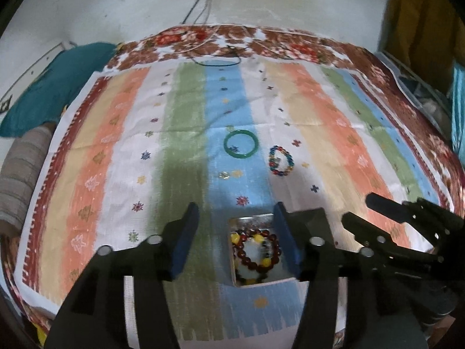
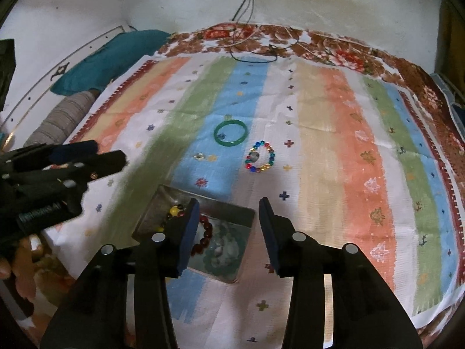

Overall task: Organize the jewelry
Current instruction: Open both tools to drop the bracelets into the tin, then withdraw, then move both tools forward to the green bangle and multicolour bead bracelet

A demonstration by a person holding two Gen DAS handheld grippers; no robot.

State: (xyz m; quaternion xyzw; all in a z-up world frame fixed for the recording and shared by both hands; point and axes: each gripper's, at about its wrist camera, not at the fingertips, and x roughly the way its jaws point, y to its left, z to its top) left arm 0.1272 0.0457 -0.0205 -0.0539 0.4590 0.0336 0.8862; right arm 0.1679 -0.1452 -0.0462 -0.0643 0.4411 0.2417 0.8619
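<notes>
One beaded bracelet (image 1: 257, 251) is lying stowed in the small open box (image 1: 263, 282), lower centre of frame. Two pieces are waiting on the striped cloth (image 1: 334, 133) mid-frame: green bangle (image 1: 240, 143), multicoloured bracelet (image 1: 281, 161). Left gripper (image 1: 237, 240) and right gripper (image 2: 229, 234) are standing part-open, holding nothing.

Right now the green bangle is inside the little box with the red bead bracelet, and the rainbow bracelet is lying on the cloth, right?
Not quite. The green bangle is lying out on the striped cloth, beside the rainbow bracelet. Only the red bead bracelet sits in the little box. The right wrist view shows this clearly.
</notes>
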